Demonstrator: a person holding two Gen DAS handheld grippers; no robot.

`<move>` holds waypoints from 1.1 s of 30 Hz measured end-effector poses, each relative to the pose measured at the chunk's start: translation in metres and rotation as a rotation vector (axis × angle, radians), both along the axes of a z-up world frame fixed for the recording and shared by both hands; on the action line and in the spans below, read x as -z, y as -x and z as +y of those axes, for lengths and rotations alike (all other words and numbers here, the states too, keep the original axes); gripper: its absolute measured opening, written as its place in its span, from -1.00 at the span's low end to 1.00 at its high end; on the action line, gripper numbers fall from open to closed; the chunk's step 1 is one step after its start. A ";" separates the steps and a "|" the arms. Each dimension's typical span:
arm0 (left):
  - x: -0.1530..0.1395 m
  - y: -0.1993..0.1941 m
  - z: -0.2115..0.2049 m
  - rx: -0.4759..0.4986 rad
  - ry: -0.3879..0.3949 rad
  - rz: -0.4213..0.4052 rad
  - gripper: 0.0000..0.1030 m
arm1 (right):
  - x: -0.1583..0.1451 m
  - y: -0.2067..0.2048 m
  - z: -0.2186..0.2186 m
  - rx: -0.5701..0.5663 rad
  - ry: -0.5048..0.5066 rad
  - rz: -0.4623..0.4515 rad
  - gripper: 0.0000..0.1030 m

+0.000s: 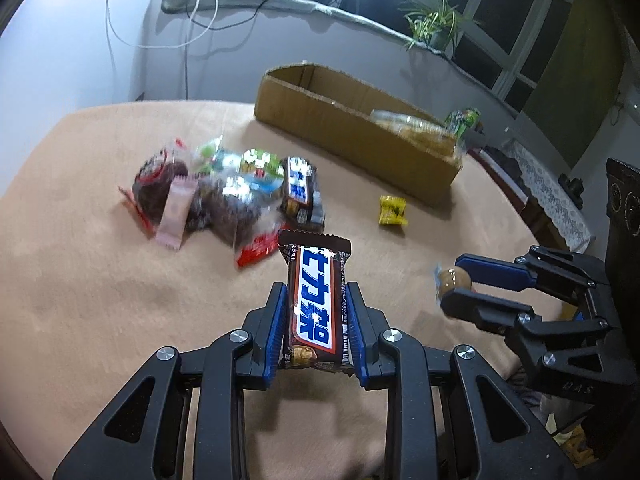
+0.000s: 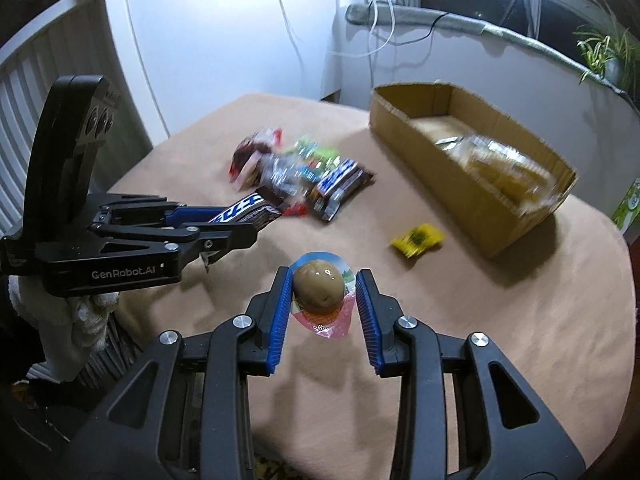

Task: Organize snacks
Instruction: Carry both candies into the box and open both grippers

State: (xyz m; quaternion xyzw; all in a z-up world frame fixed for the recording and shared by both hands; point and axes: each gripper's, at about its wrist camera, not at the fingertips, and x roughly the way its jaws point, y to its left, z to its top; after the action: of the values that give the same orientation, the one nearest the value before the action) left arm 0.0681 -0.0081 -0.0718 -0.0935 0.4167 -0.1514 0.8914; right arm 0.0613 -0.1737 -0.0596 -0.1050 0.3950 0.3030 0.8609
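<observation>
My left gripper [image 1: 316, 286] is shut on a brown chocolate bar [image 1: 316, 308] with a blue and white label, which sticks out forward above the table. In the right wrist view the left gripper [image 2: 248, 220] and its chocolate bar [image 2: 244, 210] come in from the left. My right gripper [image 2: 324, 272] is shut on a brown egg in a clear and pink wrapper [image 2: 319, 288], held off the table. The left wrist view shows the right gripper [image 1: 450, 280] with the wrapped egg [image 1: 452, 278] at the right. A pile of mixed snack packets [image 1: 224, 196] [image 2: 296, 168] lies ahead.
An open cardboard box [image 1: 352, 136] [image 2: 440, 176] stands at the back right, with bread packets [image 2: 500, 164] inside. A small yellow candy [image 1: 393, 211] [image 2: 418, 239] lies alone in front of it. A tan cloth [image 1: 100, 280] covers the round table. A green package [image 1: 464, 118] stands behind the box.
</observation>
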 end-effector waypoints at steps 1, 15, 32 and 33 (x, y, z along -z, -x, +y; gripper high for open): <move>-0.003 -0.003 0.000 0.000 0.003 -0.006 -0.47 | -0.004 -0.003 -0.001 0.004 -0.003 -0.007 -0.34; -0.051 -0.063 -0.016 0.024 0.019 -0.116 -0.47 | -0.058 -0.080 -0.011 0.063 -0.037 -0.108 -0.34; -0.058 -0.161 -0.024 0.002 0.033 -0.103 -0.47 | -0.052 -0.197 -0.008 0.141 -0.019 -0.068 -0.34; -0.056 -0.166 -0.024 0.000 0.035 -0.096 -0.47 | -0.050 -0.203 -0.009 0.145 -0.020 -0.060 -0.34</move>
State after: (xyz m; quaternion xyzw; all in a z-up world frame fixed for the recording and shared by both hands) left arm 0.2344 -0.0326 -0.0155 -0.1019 0.3707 -0.1629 0.9087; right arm 0.2641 -0.1825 -0.0099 -0.0764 0.3724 0.2403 0.8932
